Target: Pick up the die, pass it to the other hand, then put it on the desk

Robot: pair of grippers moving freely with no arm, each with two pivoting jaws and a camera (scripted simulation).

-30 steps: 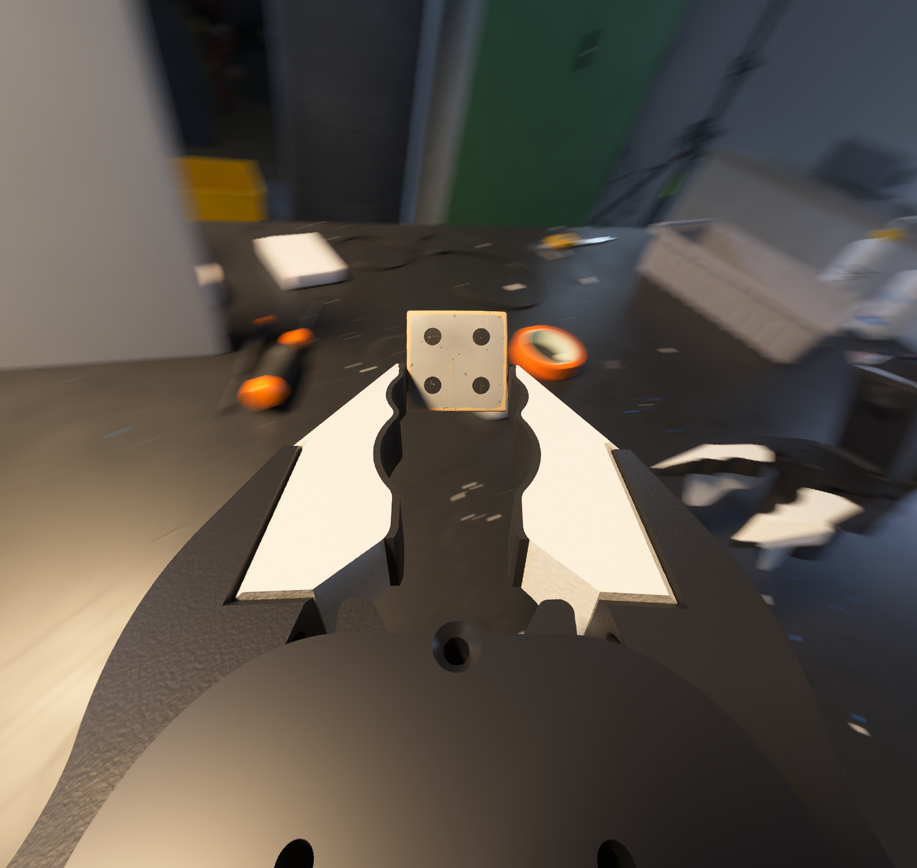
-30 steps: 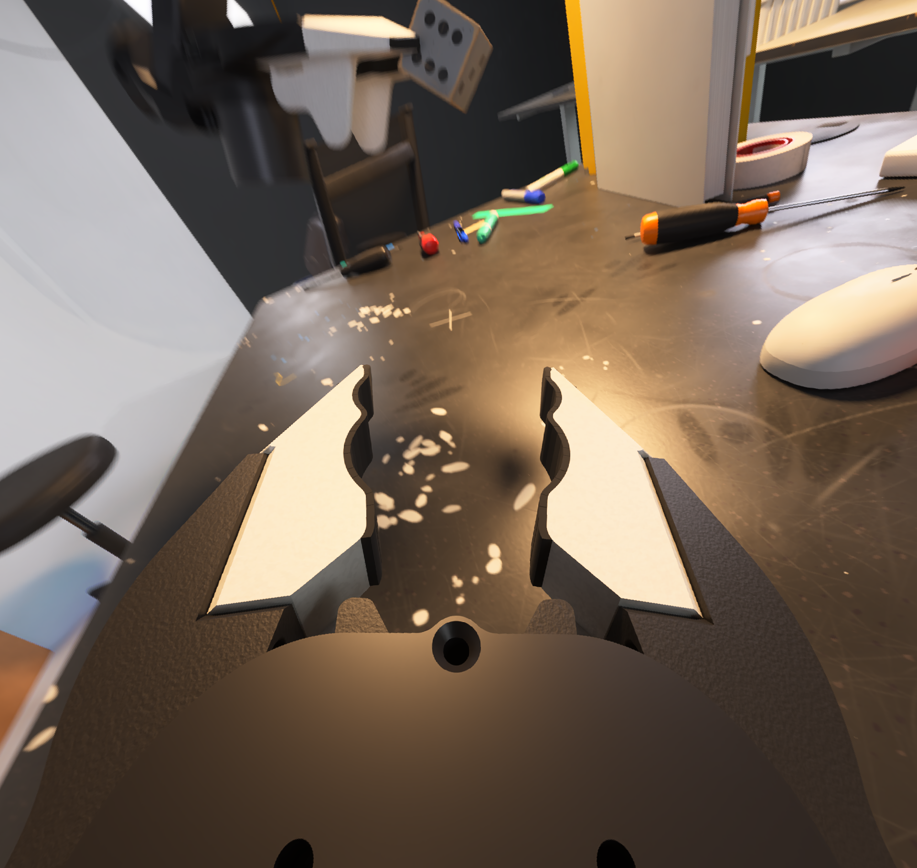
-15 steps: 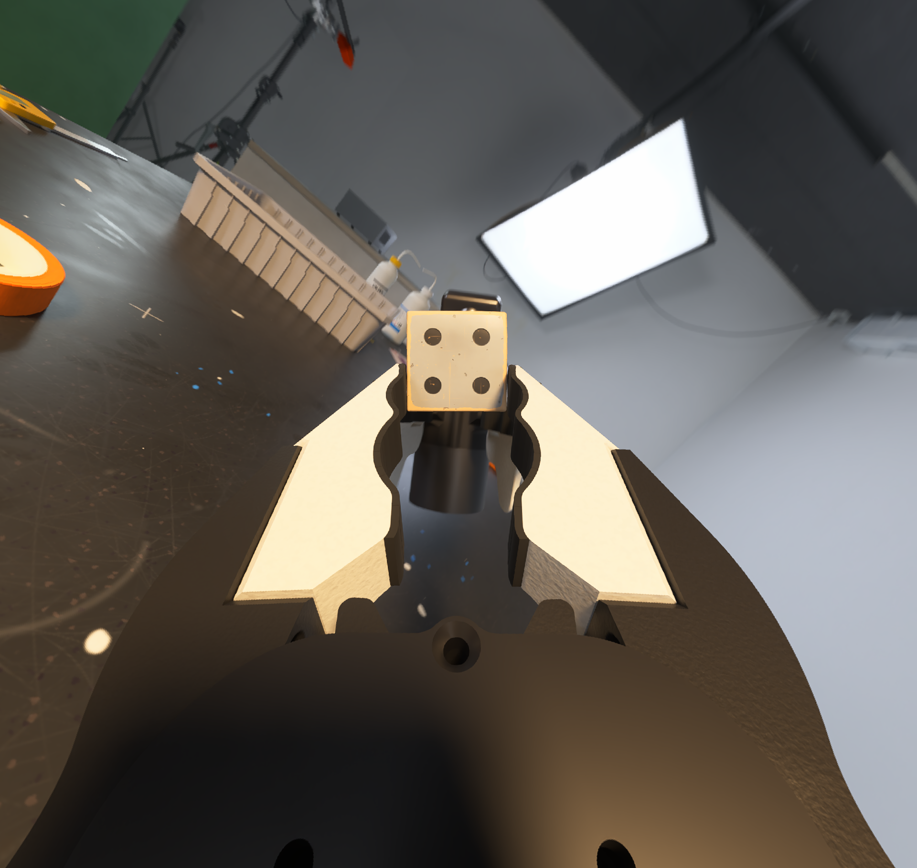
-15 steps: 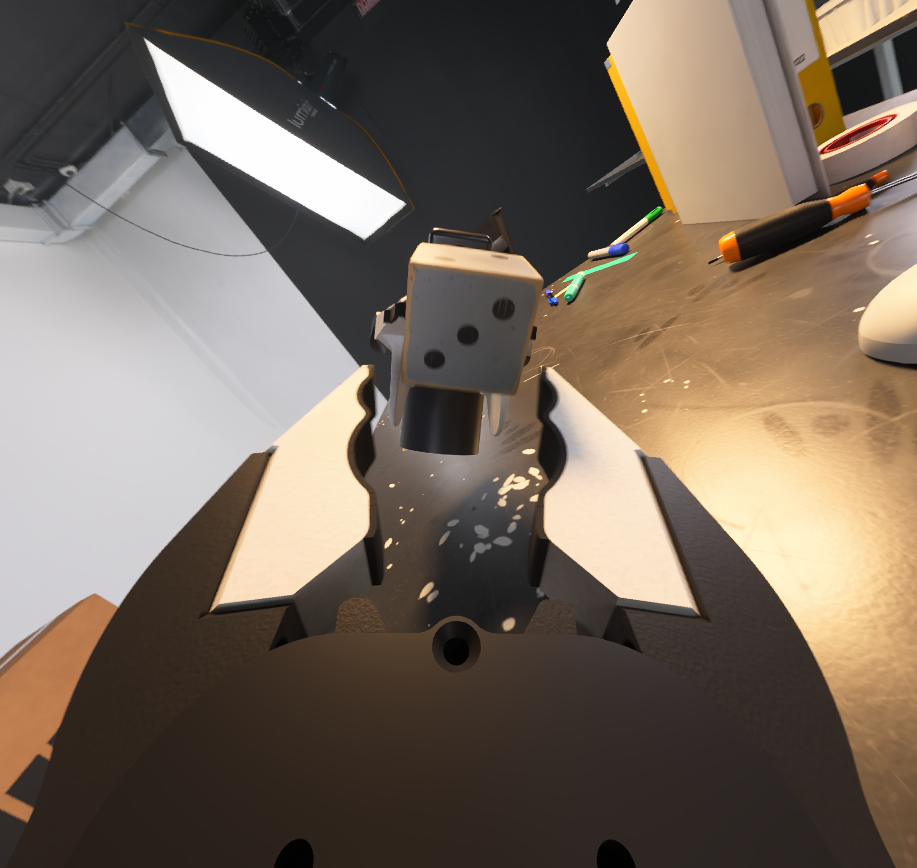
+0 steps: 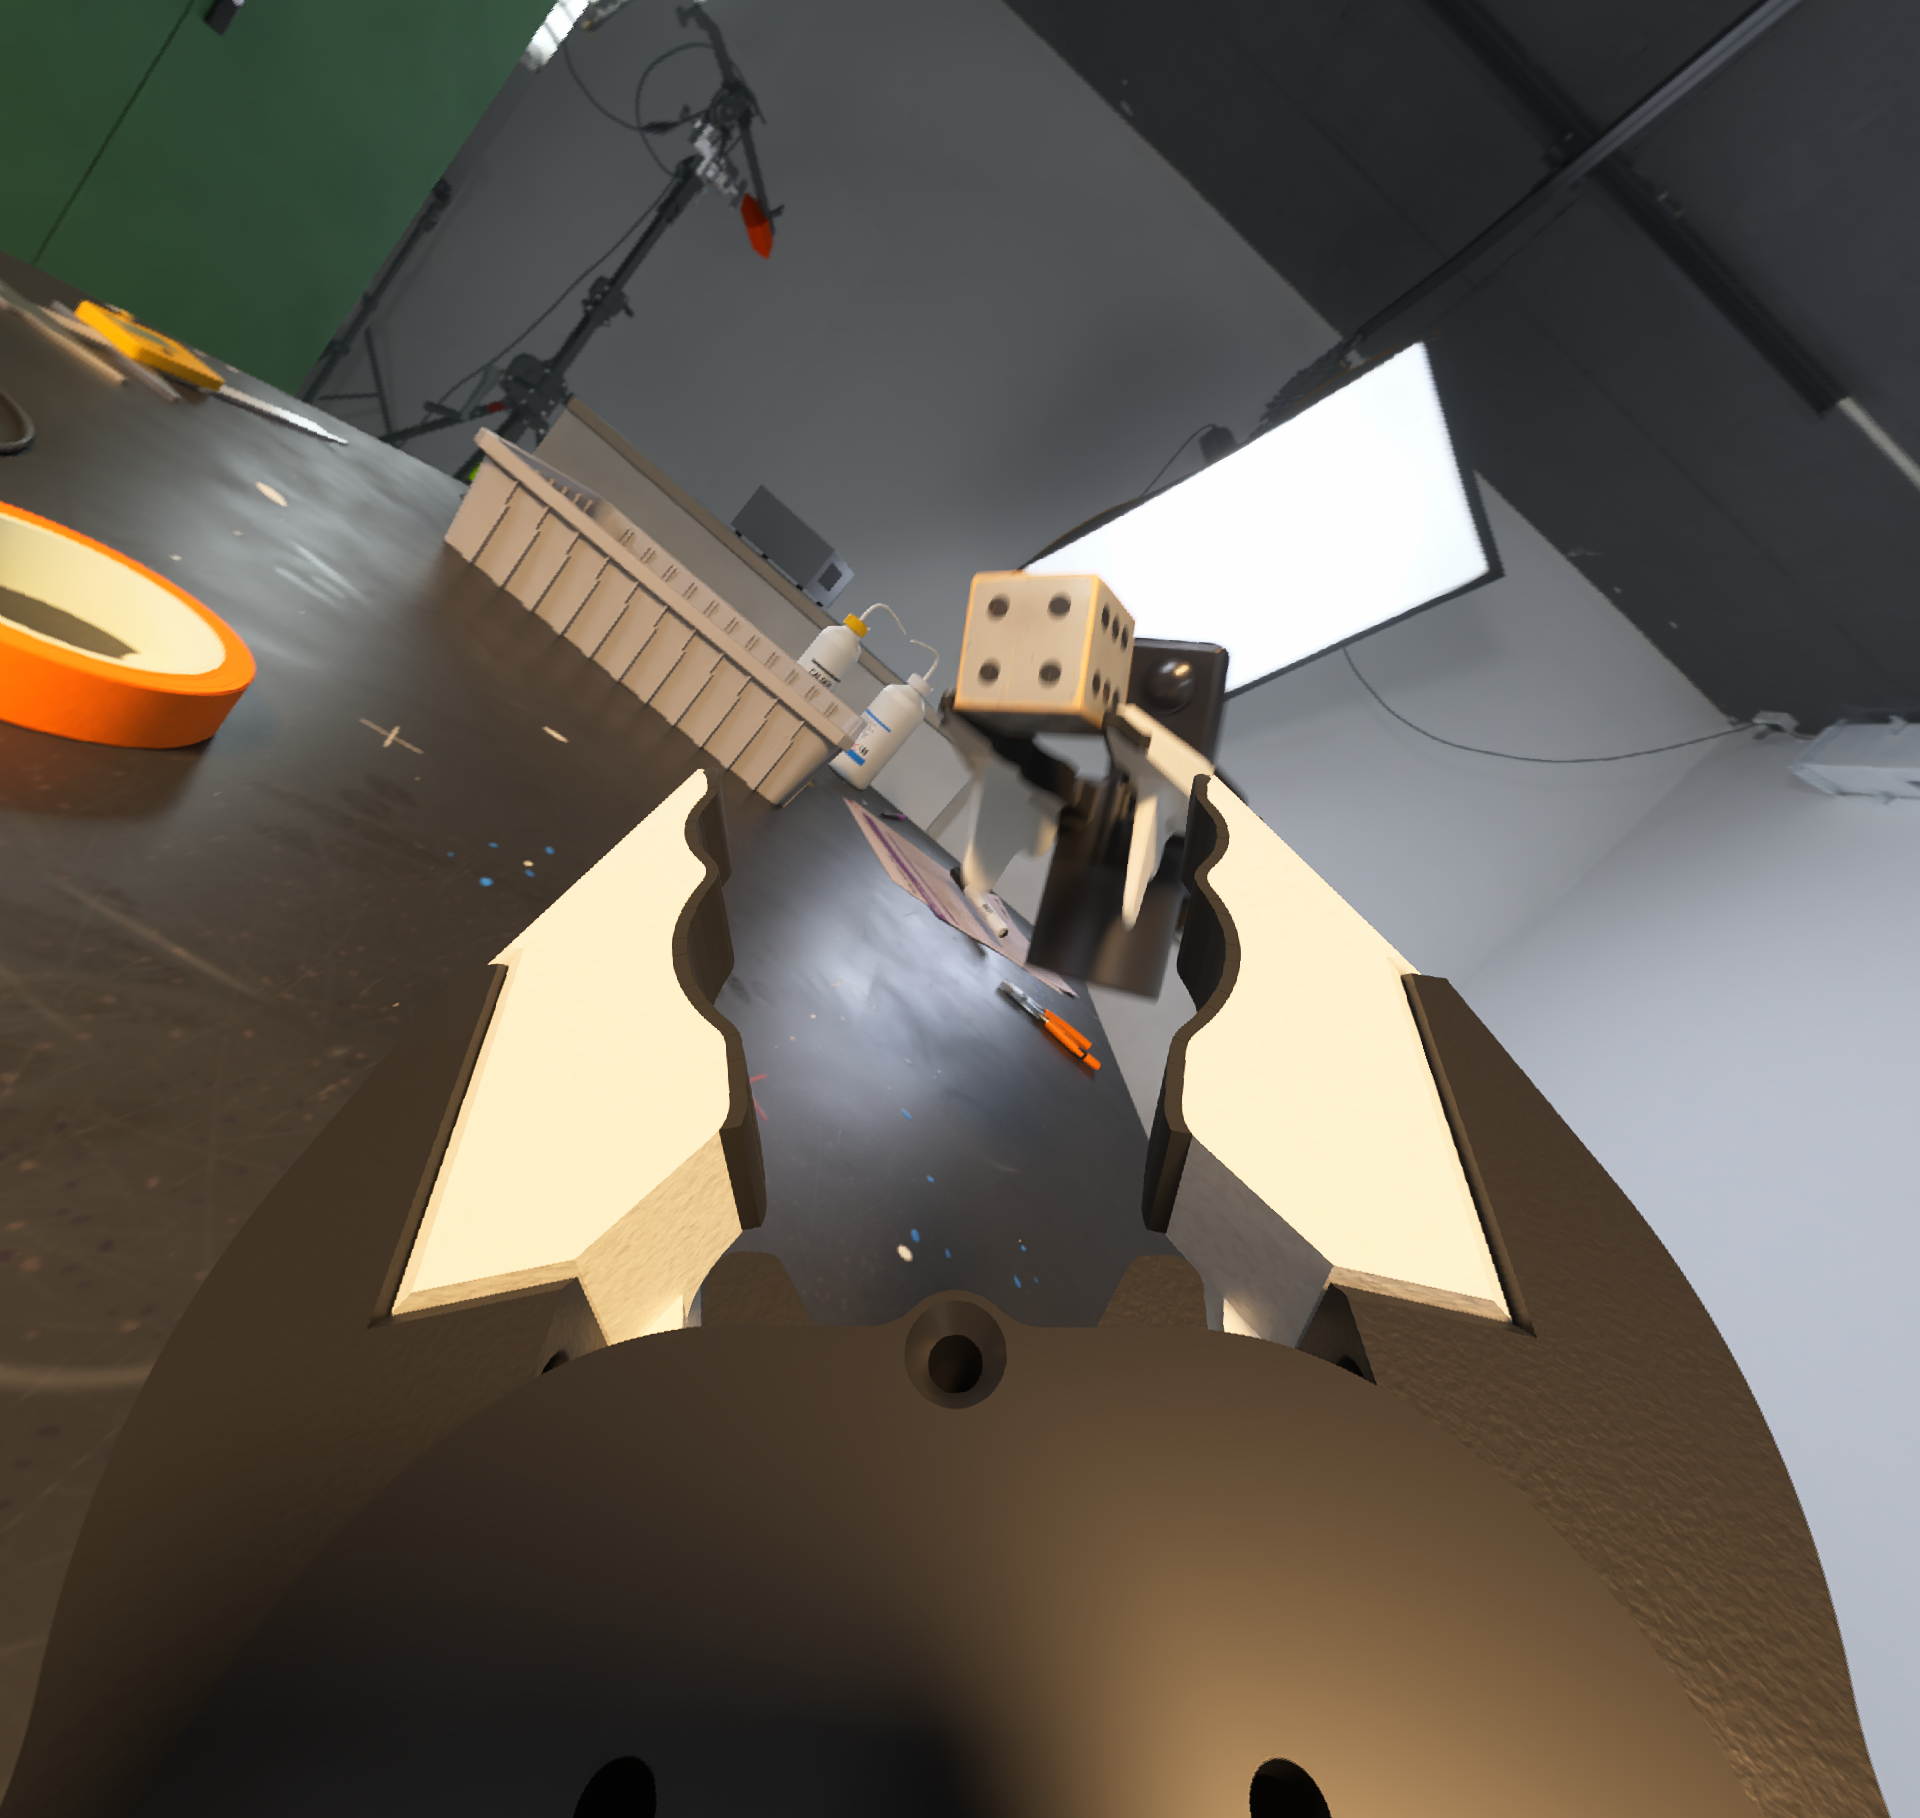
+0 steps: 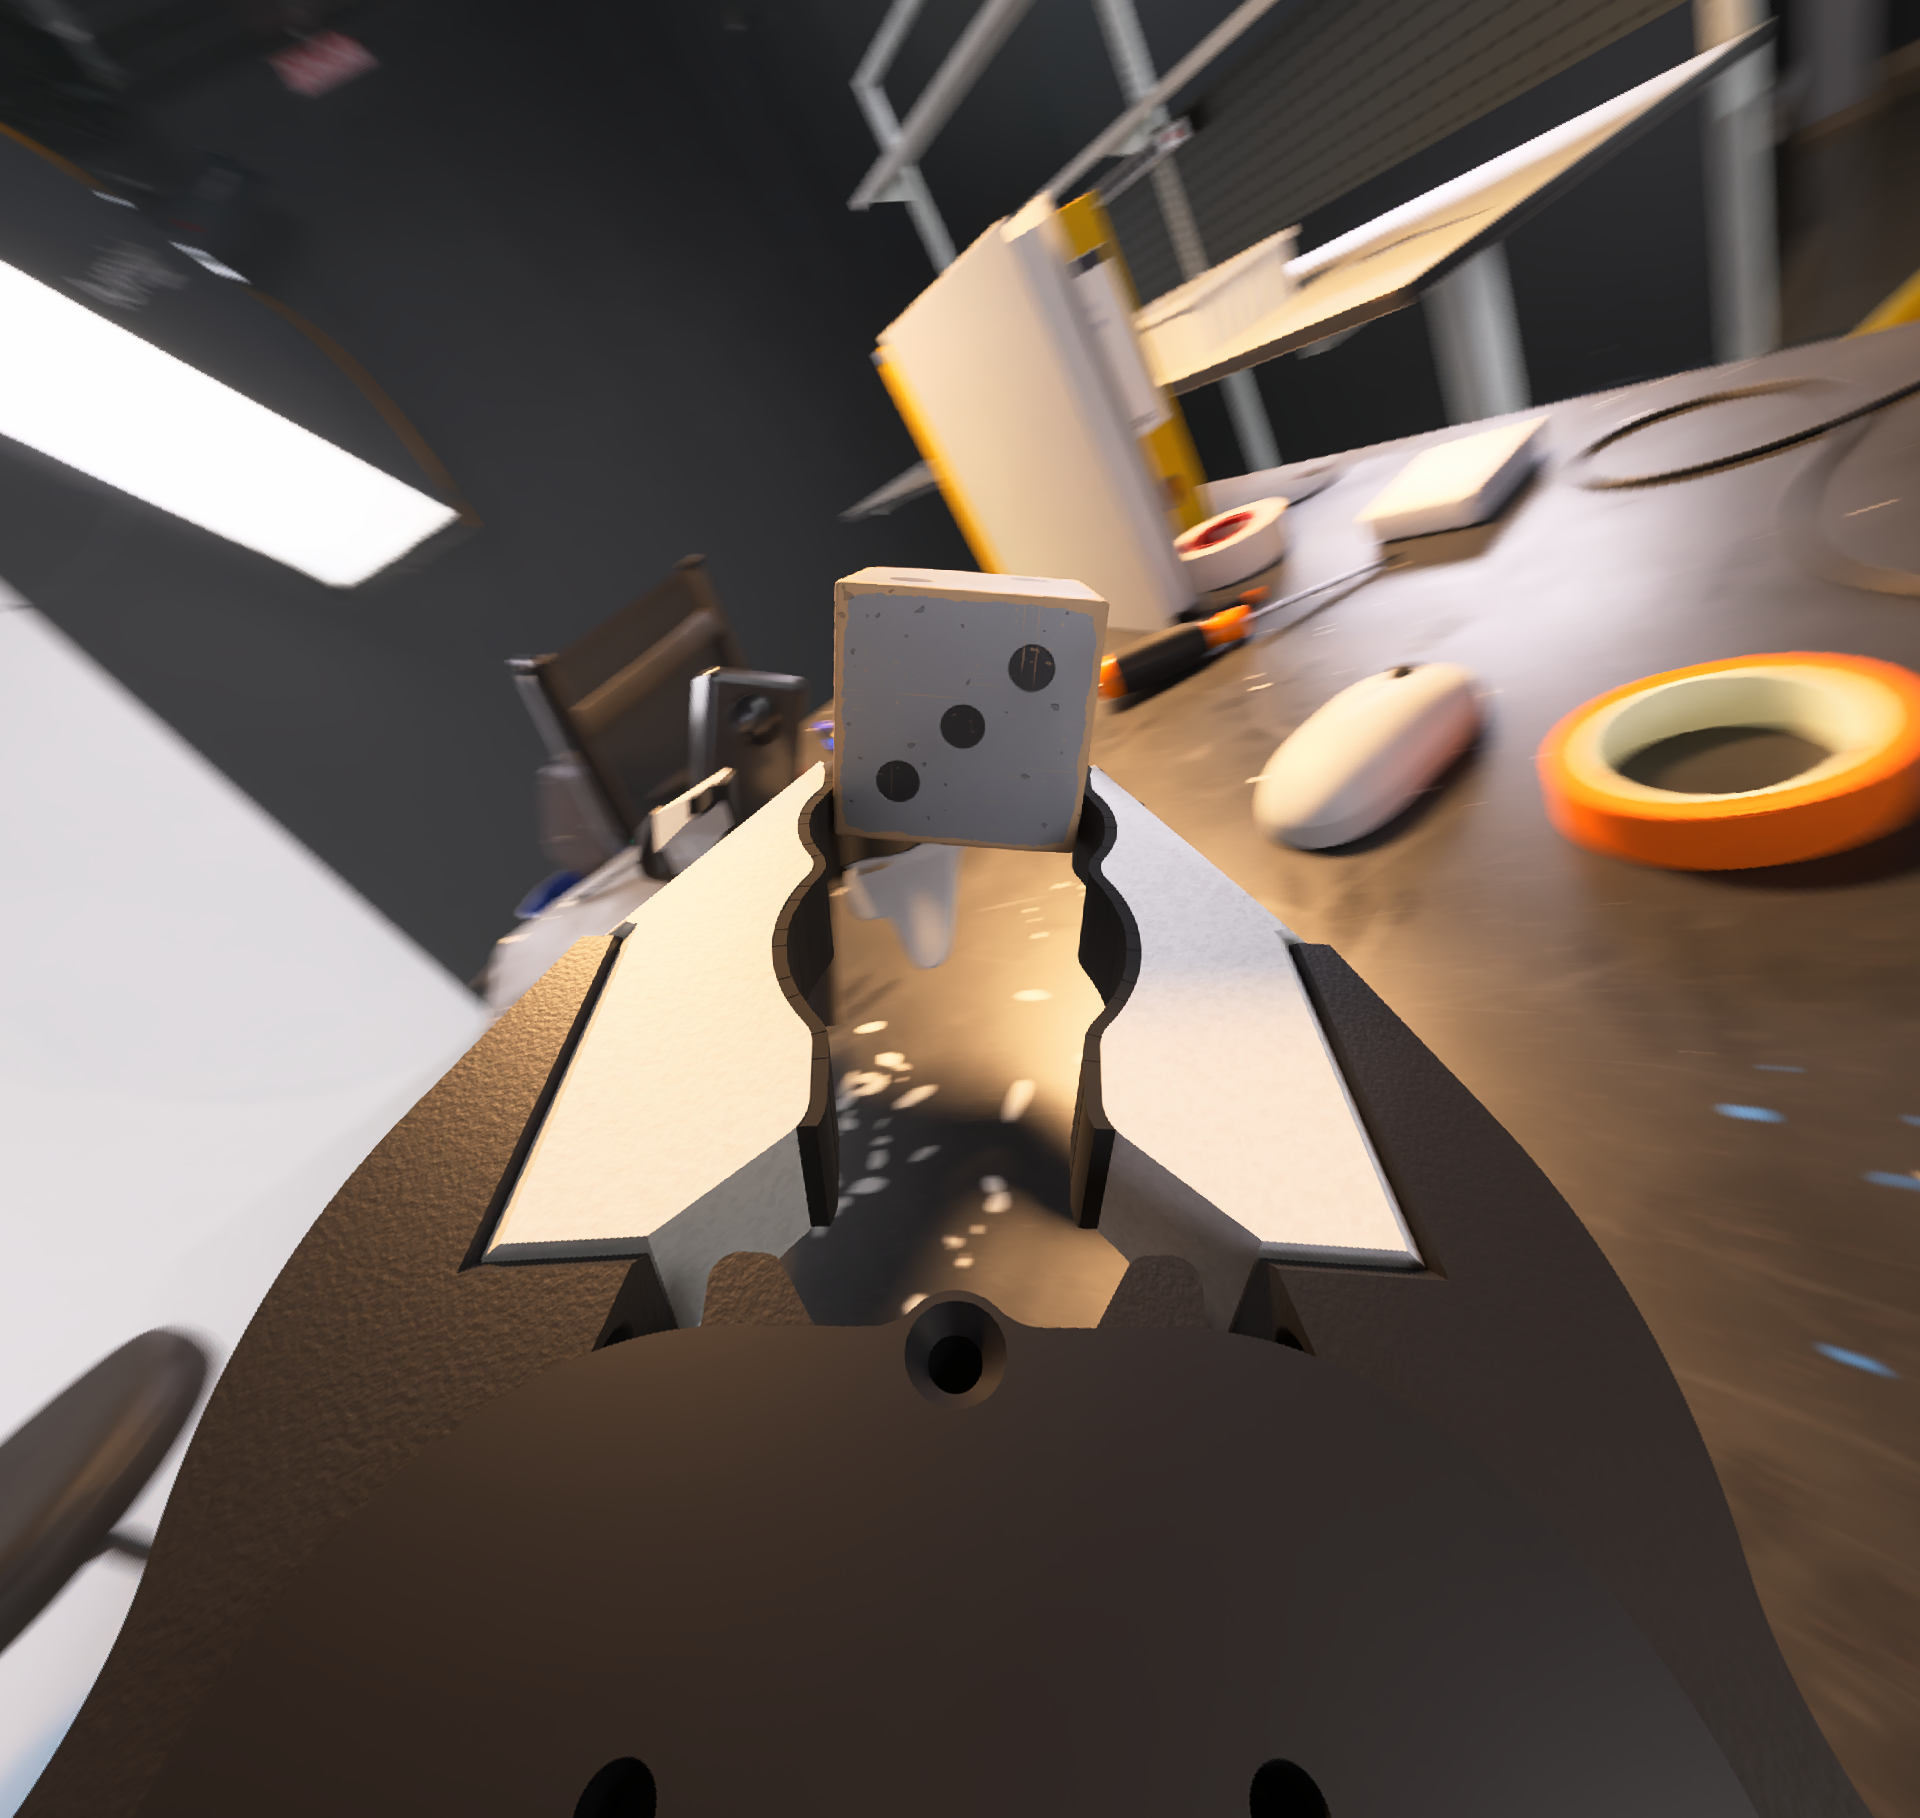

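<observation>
The die [image 5: 1039, 651] is a cream cube with black pips, held in the air above the dark desk [image 5: 312, 937]. My right gripper [image 6: 956, 792] is shut on the die [image 6: 961, 719], whose three-pip face is toward its camera. My left gripper [image 5: 953, 781] is open and empty, a short way back from the die. In the left wrist view the right gripper [image 5: 1039, 724] grips the die from below. In the right wrist view one white finger [image 6: 904, 895] of the left gripper shows under the die.
On the desk [image 6: 1455, 1041] lie an orange tape roll [image 6: 1725, 771], a white mouse [image 6: 1361, 755] and an orange-handled screwdriver [image 6: 1174, 651], with an upright white-and-yellow board [image 6: 1018, 418] behind. A ribbed white tray [image 5: 644, 615] and two bottles [image 5: 883, 719] stand at the far edge.
The die has gone from my left gripper to my right. My left fingers opened and drew back from it. My right fingers closed on it and swung toward the tape roll.
</observation>
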